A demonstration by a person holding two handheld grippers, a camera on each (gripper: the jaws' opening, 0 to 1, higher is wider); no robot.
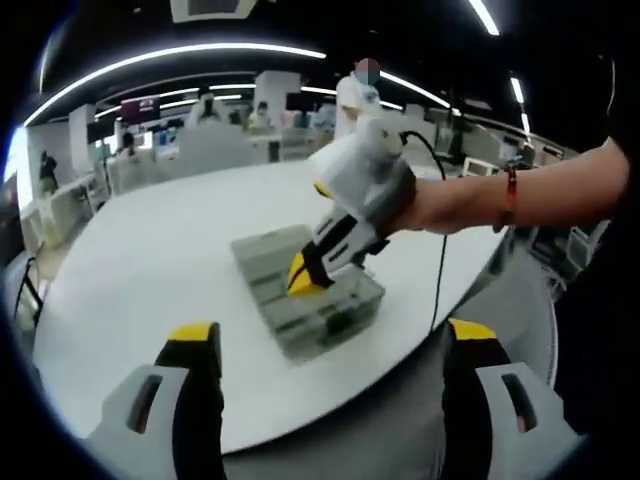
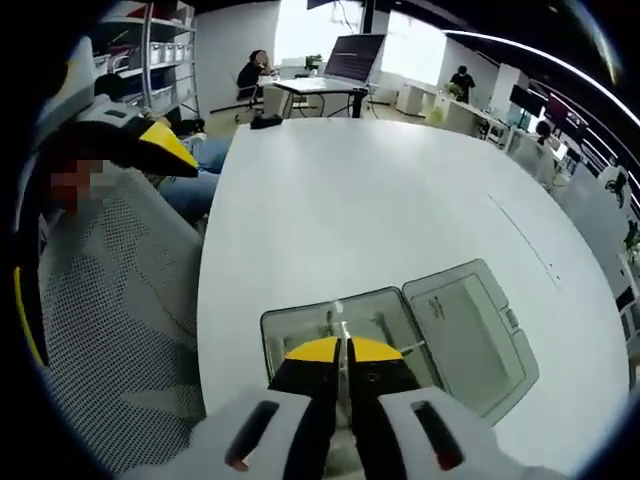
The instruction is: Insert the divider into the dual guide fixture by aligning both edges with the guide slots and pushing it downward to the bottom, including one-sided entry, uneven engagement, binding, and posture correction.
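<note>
My right tongs (image 2: 345, 352) stood over the open box (image 2: 345, 335) near the desk's (image 2: 380, 180) near edge, jaws closed almost together on a thin divider (image 2: 342, 322), seen edge-on as a pale strip running down into the box. In the left gripper view the same tongs (image 1: 318, 268) dipped into the box (image 1: 320, 310) from above, my hand (image 1: 440, 200) behind them. My left tongs (image 1: 330, 340) hung back off the desk edge, jaws wide apart and empty.

Risk, as I judged it: the guide slots were too small to make out, so I could not tell whether both divider edges were engaged. If only one side had entered, a downward push would cock the divider and bind it; a hard push might also slide the box along the desk (image 1: 150, 260).

The lid (image 2: 470, 335) lay flat beside the box, away from the tongs. The desk beyond was bare, with ample room to tilt, lift and re-enter.
</note>
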